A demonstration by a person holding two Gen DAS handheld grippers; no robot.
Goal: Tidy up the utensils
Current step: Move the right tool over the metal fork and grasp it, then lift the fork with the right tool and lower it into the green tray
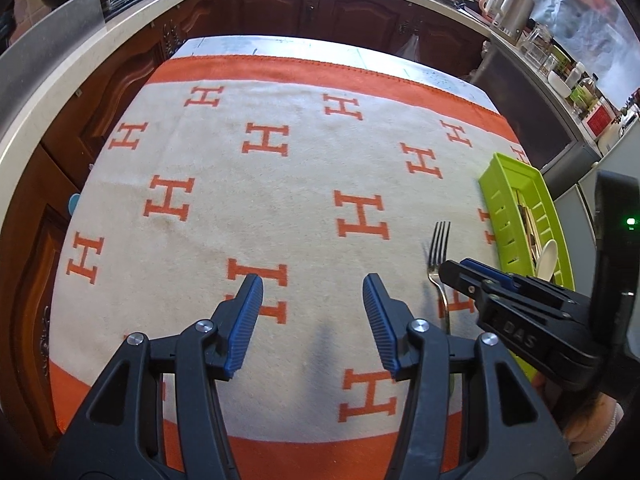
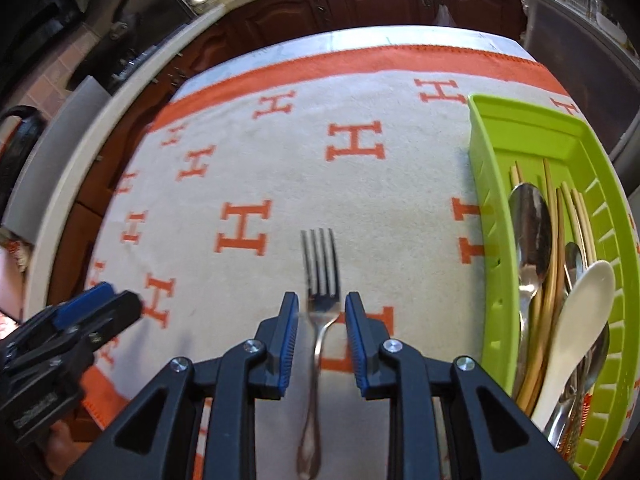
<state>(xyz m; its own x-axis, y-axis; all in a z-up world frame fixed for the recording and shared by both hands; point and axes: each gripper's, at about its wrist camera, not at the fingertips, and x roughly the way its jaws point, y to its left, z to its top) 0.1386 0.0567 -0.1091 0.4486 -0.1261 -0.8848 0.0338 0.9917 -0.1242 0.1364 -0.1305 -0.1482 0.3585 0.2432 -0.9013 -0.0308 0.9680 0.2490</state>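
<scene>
1. The right gripper (image 2: 322, 312) points steeply down at the slim silver metal fork (image 2: 318, 320), its blue-padded jaws apart with a clear gap on either side of the fork's neck; nothing is clamped

2. The fork lies flat on the cream and orange towel with H letters (image 2: 360, 184) that covers the counter. Its long axis runs nearly straight away from the right gripper: handle end nearest the camera, passing back under the jaws, tines pointing away. The jaws sit square across that axis, so closing would likely pinch the neck just behind the tines

3. The left gripper (image 1: 312, 304) hovers over bare towel with its jaws wide apart and empty. In the left wrist view the fork (image 1: 438, 256) lies off to its right, beside the right gripper's tip, so the right hand is plainly the nearer one

4. Further right, the lime-green slotted plastic tray (image 2: 600, 208) lies roughly parallel to the fork, near but not touching it. It already holds a large silver spoon (image 2: 530, 220), gold-coloured chopsticks (image 2: 552, 248) and a white plastic spoon (image 2: 580, 312)

5. The fork looks like the only utensil outside the tray; I judge the task nearly done, with a grasp and a short carry rightward remaining

6. Beyond the counter stand dark wooden cabinets (image 1: 280, 8)
</scene>
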